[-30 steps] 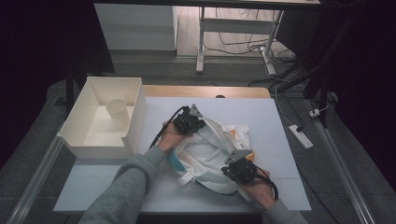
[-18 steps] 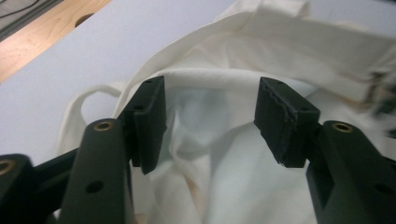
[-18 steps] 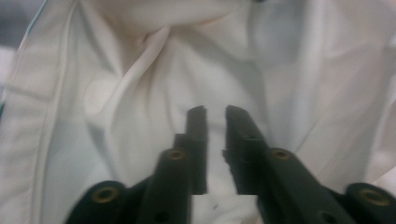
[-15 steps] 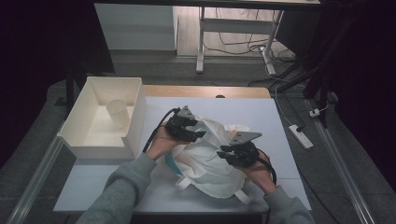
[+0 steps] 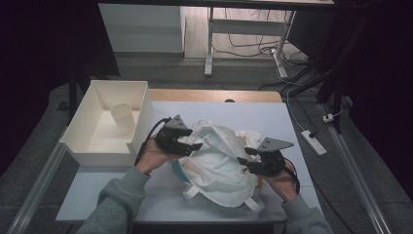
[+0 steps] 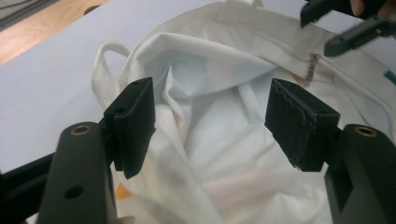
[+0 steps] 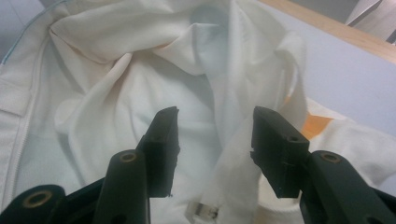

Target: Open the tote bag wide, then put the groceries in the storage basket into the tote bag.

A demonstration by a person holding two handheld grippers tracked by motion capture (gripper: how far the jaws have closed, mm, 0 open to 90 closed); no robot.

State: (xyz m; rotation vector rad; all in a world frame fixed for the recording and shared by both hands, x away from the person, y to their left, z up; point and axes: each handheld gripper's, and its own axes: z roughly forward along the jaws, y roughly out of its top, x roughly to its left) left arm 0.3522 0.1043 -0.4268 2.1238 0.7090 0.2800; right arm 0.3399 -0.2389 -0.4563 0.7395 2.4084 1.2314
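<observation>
Dark floor and cables surround the pale table [image 5: 219, 114], whose wooden far edge shows beyond a light sheet. On the middle of that sheet lies the white cloth bag [image 5: 221, 163], crumpled into a heap with its mouth turned up, one strap loop trailing at its near edge and another at its far side. A bit of orange shows under its far right folds, and a teal edge peeks out at its near left. No writing or label can be read on the cloth; a short stitched patch near the hem in the left gripper view is too small to make out.

Compared with a second ago, the bag has been gathered from a flatter spread into a taller bunch, and both hands have lifted off it and drawn apart. The left gripper [image 5: 191, 144] hovers at the bag's left edge; its jaws have just been opening and now stand released, cloth lying below the gap but not pinched. The right gripper [image 5: 247, 163] sits at the bag's right side, its jaws likewise just opened, pads clear of the folds beneath.

Left of the bag, just beside the left hand, stands the white bin [image 5: 141, 105], with a paper cup [image 5: 122, 118] upright inside.
</observation>
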